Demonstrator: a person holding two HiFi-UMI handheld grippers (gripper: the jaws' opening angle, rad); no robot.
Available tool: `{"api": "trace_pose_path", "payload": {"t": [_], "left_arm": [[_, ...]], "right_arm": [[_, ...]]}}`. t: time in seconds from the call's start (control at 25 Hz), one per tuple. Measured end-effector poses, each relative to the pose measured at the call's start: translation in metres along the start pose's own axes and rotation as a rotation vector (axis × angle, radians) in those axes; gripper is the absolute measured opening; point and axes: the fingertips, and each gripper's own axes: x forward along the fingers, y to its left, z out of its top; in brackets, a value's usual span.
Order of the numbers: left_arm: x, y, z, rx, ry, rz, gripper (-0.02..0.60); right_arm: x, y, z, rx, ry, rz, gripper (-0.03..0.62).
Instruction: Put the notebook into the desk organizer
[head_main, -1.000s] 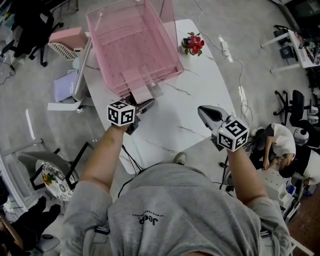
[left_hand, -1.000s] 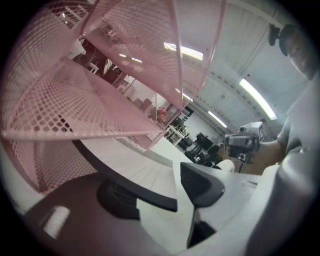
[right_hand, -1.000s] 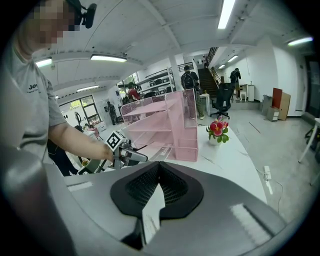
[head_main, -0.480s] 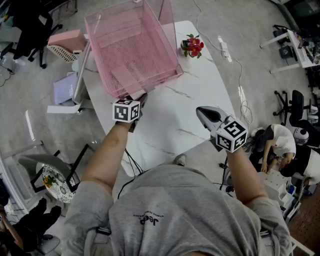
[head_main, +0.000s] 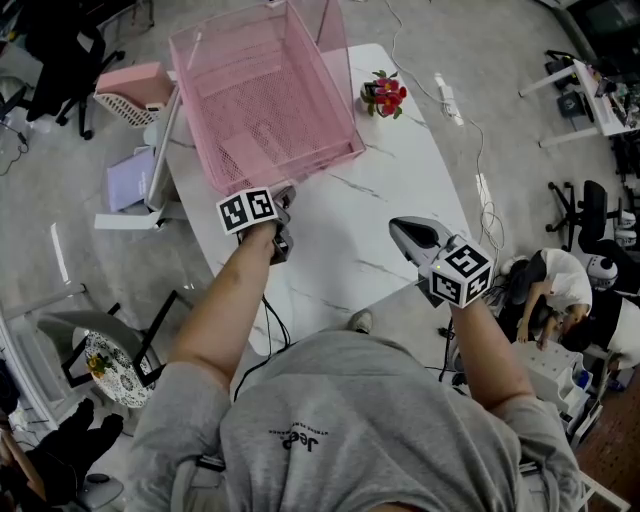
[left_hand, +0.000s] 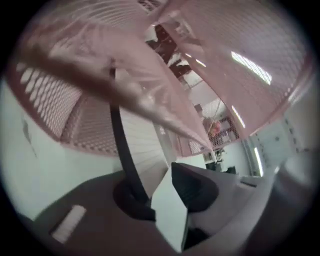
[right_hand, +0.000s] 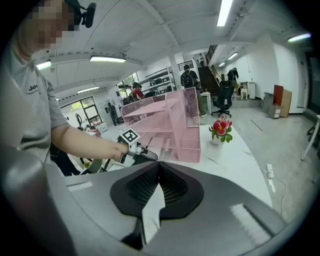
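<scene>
Left gripper view: see notebook (left_hand: 145, 150), black band, seemingly mostly in pink mesh desk organizer (left_hand: 60, 100) bottom tier, at left claw (left_hand: 165, 192) tips – just been closing, narrow gap, clamping nothing. Push straight & level, w/o snagging mesh. Right claw (right_hand: 159, 172) together, empty, above worktop (head_main: 370, 200).

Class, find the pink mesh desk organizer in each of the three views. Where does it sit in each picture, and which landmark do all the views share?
Head view: organizer at the top, left of centre, on the white table.
Left gripper view: organizer fills the upper half, very close.
Right gripper view: organizer at centre, left of the red flowers.
Shared landmark: the white table under it shows in all three.
</scene>
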Motion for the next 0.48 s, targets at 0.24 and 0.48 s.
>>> {"api": "trace_pose_path", "payload": {"t": [0.24,0.48], "left_arm": [[-0.006,-0.007,-0.011,-0.221,-0.006,-0.137,0.252],[-0.026,-0.014,-0.022,-0.165,-0.021,-0.168,0.328]], "right_arm": [[-0.005,0.004,-0.002,0.013,-0.006,0.001,0.003],[-0.014,0.006,0.005,0.017,-0.042,-0.024,0.003]]}}
